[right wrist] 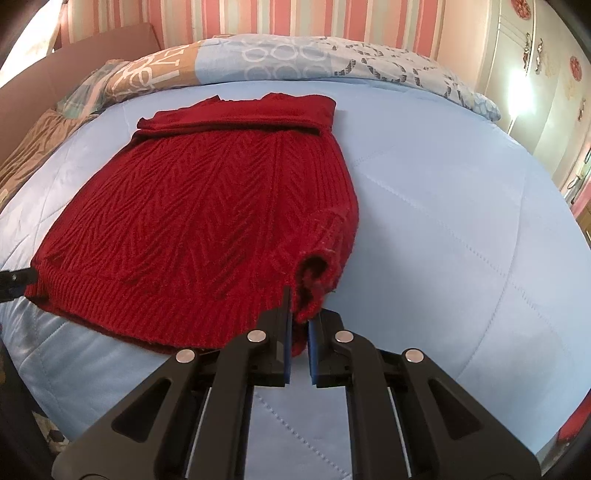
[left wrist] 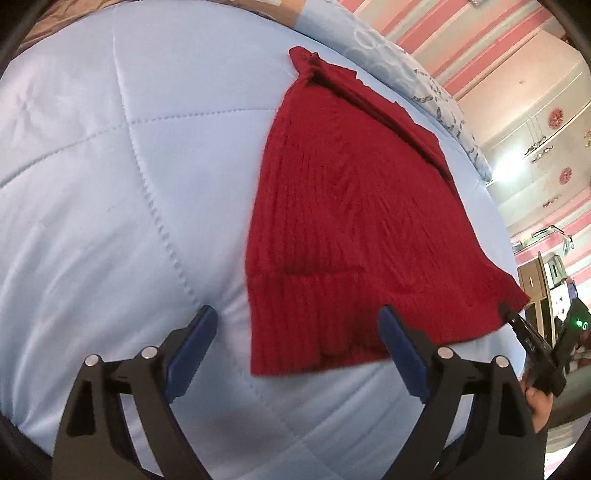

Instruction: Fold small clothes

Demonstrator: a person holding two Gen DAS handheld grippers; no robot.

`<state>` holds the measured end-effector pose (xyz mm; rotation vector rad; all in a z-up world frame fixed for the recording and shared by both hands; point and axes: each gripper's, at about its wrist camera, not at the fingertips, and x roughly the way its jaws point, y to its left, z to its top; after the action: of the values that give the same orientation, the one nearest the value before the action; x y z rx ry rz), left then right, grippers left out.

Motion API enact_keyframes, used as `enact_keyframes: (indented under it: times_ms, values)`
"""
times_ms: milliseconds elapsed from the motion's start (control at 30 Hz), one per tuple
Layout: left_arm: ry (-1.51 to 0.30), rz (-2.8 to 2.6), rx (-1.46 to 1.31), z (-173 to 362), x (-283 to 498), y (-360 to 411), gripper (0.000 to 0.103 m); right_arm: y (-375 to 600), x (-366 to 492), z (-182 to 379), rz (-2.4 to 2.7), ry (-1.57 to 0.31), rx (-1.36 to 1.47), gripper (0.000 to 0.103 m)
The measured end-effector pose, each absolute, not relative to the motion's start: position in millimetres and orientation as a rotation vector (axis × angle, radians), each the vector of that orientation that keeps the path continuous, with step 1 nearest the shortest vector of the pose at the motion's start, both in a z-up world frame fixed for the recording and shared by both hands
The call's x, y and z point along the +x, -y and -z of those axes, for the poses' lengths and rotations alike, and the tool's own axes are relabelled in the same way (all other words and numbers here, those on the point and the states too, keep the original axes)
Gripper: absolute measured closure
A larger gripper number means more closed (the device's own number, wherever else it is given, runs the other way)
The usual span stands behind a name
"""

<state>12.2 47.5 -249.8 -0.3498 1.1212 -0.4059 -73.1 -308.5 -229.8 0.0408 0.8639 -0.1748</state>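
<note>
A small red knitted sweater [left wrist: 343, 206] lies flat on a light blue quilted bedspread [left wrist: 110, 184], its sleeves folded across the far end. My left gripper [left wrist: 299, 325] is open, its blue-padded fingers straddling the near left corner of the ribbed hem just above the cloth. In the right wrist view the sweater [right wrist: 207, 206] fills the middle. My right gripper [right wrist: 299, 317] is shut on the sweater's near right hem corner, which bunches up between the pads. The right gripper also shows in the left wrist view [left wrist: 517, 321], at the hem's right corner.
A patterned blue and tan pillow [right wrist: 295, 61] lies at the head of the bed. A pink striped wall [right wrist: 258, 18] stands behind it. A white wardrobe [right wrist: 546, 74] stands to the right. The bedspread [right wrist: 443, 206] stretches right of the sweater.
</note>
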Motion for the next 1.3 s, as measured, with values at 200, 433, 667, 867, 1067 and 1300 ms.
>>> enact_keyframes:
  times_ms: [200,433,667,867,1067,1300]
  values:
    - [-1.113,0.395,-0.171,243.4,9.7,-21.5,0.045,308.1,-73.9,230.6,0.177,-0.867,0.036,0.096]
    - [-1.085,0.412,-0.105,237.9,5.6,-7.9,0.086,308.3,-73.0,231.5,0.178,-0.867,0.039,0.096]
    - [-0.981,0.391,0.04,216.3,7.6,9.7,0.087,306.0,-74.9,227.9,0.17,-0.835,0.019,0.096]
    - [-0.833,0.378,0.159,187.5,25.6,29.8,0.087,304.6,-64.9,211.0,0.158,-0.769,-0.006,0.096]
    - [-0.734,0.349,0.237,183.8,69.9,44.8,0.087,317.8,-35.1,199.9,0.142,-0.713,-0.02,0.096]
    - [-0.696,0.339,0.294,180.0,110.4,57.5,0.087,327.6,11.2,193.0,0.106,-0.711,-0.025,0.096]
